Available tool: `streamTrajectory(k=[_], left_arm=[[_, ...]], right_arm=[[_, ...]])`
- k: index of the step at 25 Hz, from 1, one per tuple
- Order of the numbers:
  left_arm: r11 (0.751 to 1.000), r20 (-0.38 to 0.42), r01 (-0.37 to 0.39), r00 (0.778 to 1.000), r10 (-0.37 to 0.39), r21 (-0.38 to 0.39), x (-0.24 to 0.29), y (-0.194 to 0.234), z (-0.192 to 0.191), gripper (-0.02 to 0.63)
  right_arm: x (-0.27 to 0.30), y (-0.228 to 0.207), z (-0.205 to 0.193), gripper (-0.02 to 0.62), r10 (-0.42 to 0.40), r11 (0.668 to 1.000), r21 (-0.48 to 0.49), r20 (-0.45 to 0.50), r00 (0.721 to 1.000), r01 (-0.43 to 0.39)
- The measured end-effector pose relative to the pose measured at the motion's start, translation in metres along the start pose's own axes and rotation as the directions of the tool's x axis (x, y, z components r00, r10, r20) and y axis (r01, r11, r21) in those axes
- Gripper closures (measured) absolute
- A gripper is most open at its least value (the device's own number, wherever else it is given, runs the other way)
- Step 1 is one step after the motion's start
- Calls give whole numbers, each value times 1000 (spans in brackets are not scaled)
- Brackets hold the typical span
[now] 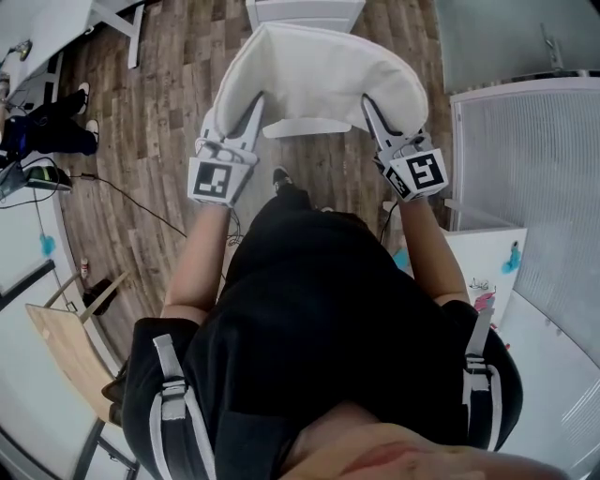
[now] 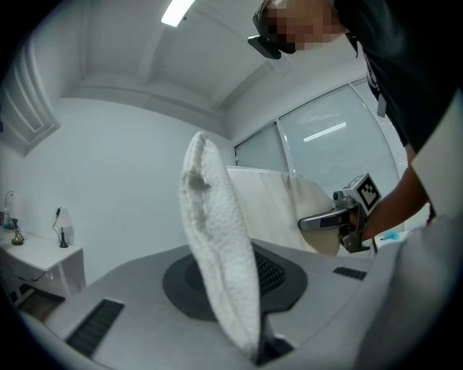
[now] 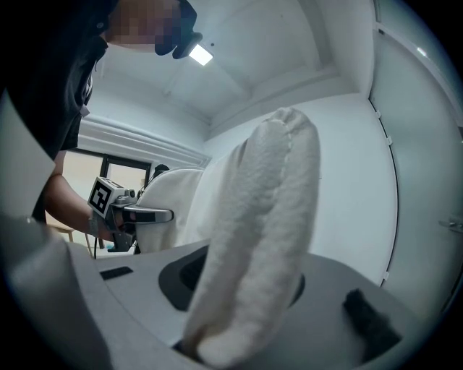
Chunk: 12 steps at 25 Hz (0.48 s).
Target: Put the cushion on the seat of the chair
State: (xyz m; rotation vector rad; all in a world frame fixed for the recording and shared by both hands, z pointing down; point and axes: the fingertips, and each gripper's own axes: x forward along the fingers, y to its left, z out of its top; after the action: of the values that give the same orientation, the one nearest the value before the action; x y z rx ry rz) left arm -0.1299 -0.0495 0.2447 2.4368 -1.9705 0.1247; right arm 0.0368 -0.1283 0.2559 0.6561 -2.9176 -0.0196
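A cream-white cushion (image 1: 319, 75) hangs in front of me, held by two corners and sagging between both grippers. My left gripper (image 1: 251, 111) is shut on its left edge, my right gripper (image 1: 370, 108) on its right edge. In the left gripper view the fleecy cushion edge (image 2: 221, 253) rises from the shut jaws, and the right gripper (image 2: 325, 220) shows beyond. In the right gripper view the cushion edge (image 3: 260, 246) fills the middle, with the left gripper (image 3: 145, 214) at the left. A white chair (image 1: 305, 11) stands just beyond the cushion, mostly hidden by it.
Wooden floor (image 1: 169, 103) lies below. A white cabinet with a ribbed panel (image 1: 525, 169) stands at the right. A white desk (image 1: 56, 28) and a seated person's legs (image 1: 52, 127) are at the far left. A wooden board (image 1: 66, 347) leans at the lower left.
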Motion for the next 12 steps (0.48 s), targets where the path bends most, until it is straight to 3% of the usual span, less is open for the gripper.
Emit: streamTrajectory(k=[12], left_arm=[[999,-66,26,997,-28,-34,76,50,-48,545]], right_arm=[[72,-55,-44,526,-20,999,29,-59,998,21]])
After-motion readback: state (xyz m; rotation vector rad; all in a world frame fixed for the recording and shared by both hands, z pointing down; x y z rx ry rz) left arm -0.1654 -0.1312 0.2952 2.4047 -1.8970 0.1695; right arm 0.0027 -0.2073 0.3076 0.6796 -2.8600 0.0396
